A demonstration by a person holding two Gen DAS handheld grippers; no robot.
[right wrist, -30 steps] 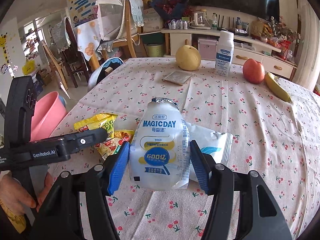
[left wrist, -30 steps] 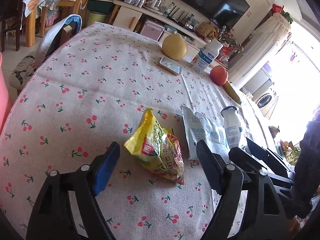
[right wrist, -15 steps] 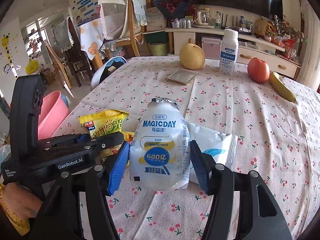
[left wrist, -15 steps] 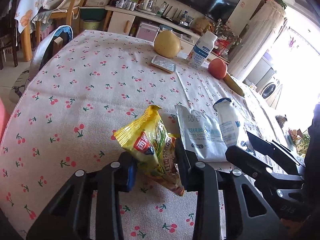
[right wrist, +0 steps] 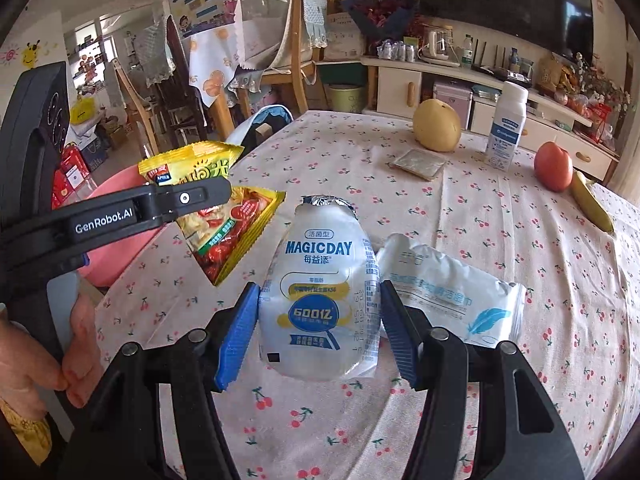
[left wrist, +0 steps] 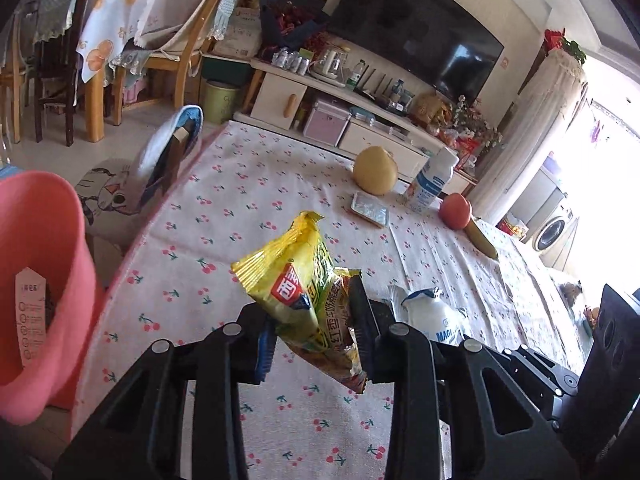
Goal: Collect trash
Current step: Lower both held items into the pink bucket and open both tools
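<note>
My left gripper (left wrist: 312, 320) is shut on a yellow snack bag (left wrist: 296, 284) and holds it in the air above the cherry-print tablecloth (left wrist: 224, 216). The right wrist view shows that bag (right wrist: 224, 232) hanging beside the pink bin (right wrist: 116, 216). In the left wrist view the bin (left wrist: 36, 280) stands off the table's left edge. My right gripper (right wrist: 318, 332) is shut on a white MAGICDAY drink pouch (right wrist: 320, 288), its blue pads pressing both sides. A flat white packet with a blue feather (right wrist: 452, 296) lies on the cloth just right of the pouch.
At the far side of the table are a yellow round fruit (right wrist: 436, 126), a white bottle (right wrist: 506, 128), a red apple (right wrist: 554, 164), a banana (right wrist: 592, 204) and a small foil packet (right wrist: 418, 162). A chair (left wrist: 168, 152) stands at the far left edge. A hand (right wrist: 40, 360) grips the left tool.
The left gripper shut on the snack bag and lifted it off the table, leftward toward the pink bin, which has come into view. The right gripper kept its pouch and shifted sideways.
</note>
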